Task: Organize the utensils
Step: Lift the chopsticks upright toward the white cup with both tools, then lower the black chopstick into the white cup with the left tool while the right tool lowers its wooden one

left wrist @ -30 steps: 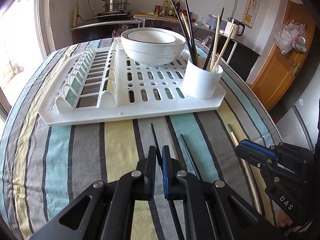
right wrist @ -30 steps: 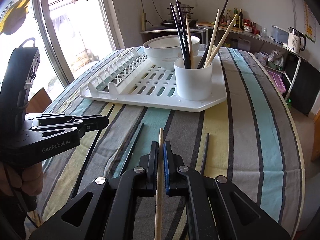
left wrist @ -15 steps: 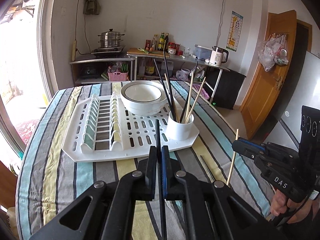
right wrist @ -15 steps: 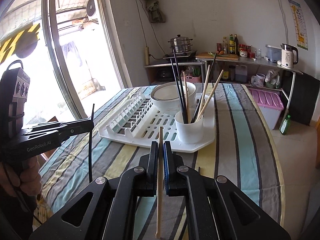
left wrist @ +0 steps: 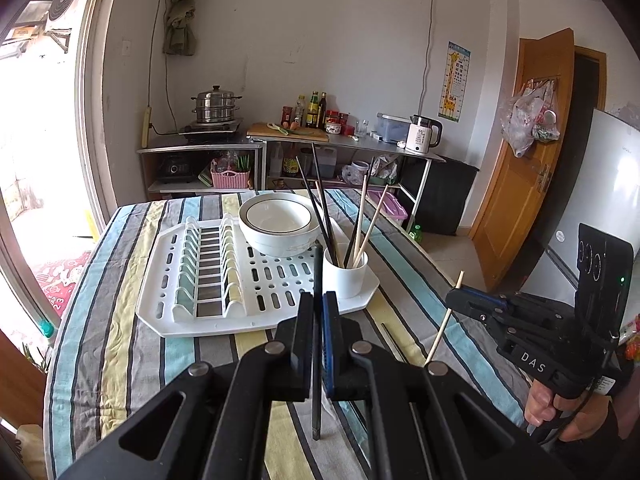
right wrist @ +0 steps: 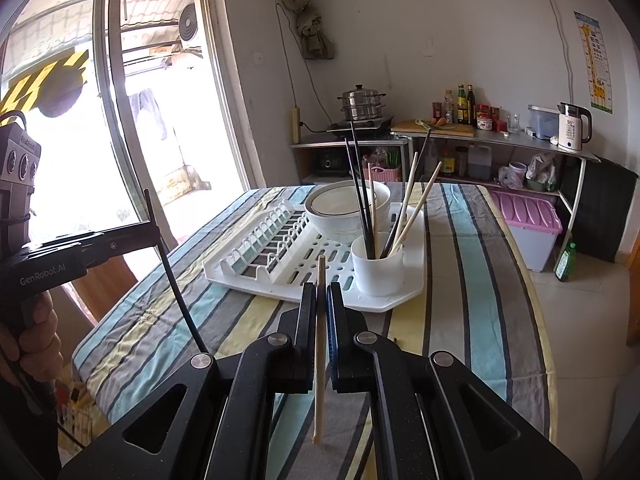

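Note:
My left gripper [left wrist: 318,300] is shut on a black chopstick [left wrist: 317,400], held clear above the striped tablecloth. My right gripper [right wrist: 321,290] is shut on a pale wooden chopstick [right wrist: 319,380], also lifted off the table. Each gripper shows in the other's view: the right gripper [left wrist: 456,294] with its wooden chopstick [left wrist: 440,334], the left gripper [right wrist: 154,232] with its black chopstick [right wrist: 176,292]. A white cup [left wrist: 345,276] on the white drying rack [left wrist: 208,320] holds several black and wooden chopsticks. Another black chopstick [left wrist: 394,340] lies on the cloth in front of the rack.
A white bowl [left wrist: 278,222] sits on the rack behind the cup. The rack's plate slots [left wrist: 208,264] stand at its left. The table's right edge [right wrist: 548,360] drops to a tiled floor with a pink-lidded bin [right wrist: 528,224]. A kitchen shelf [left wrist: 340,140] stands beyond.
Both grippers have risen from the tablecloth, each lifting its chopstick off the cloth. The views now look down on the rack and cup from higher and farther back.

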Demonstrator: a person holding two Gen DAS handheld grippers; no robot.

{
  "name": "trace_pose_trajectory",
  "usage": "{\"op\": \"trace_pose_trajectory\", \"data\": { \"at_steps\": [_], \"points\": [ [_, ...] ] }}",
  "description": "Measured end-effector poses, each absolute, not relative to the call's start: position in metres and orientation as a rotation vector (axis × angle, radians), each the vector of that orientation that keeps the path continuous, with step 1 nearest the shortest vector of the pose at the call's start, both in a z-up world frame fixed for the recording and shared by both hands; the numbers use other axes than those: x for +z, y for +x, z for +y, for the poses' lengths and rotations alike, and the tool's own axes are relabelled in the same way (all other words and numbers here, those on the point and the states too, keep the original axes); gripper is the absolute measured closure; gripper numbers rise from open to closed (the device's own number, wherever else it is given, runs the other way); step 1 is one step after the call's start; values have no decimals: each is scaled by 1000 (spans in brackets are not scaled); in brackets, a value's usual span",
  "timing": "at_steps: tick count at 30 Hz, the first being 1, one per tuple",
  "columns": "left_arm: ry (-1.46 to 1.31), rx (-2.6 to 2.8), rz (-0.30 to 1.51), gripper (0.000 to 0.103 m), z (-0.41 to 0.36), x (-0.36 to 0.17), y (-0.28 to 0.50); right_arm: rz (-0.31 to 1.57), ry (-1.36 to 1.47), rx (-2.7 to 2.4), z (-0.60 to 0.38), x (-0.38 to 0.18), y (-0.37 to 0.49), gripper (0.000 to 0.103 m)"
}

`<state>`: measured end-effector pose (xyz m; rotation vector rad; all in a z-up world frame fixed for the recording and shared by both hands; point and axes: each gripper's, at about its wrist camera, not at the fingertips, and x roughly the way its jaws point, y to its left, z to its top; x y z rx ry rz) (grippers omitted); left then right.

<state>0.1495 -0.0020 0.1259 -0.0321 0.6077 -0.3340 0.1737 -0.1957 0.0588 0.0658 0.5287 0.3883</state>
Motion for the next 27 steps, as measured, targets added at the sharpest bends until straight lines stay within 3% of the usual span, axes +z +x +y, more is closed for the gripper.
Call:
{"op": "trace_pose_trajectory", "data": {
  "at_steps": [27],
  "points": [
    [-22,-377,598,99,-27,175,207,472,57,321,-219,96,212,98]
  ]
}}
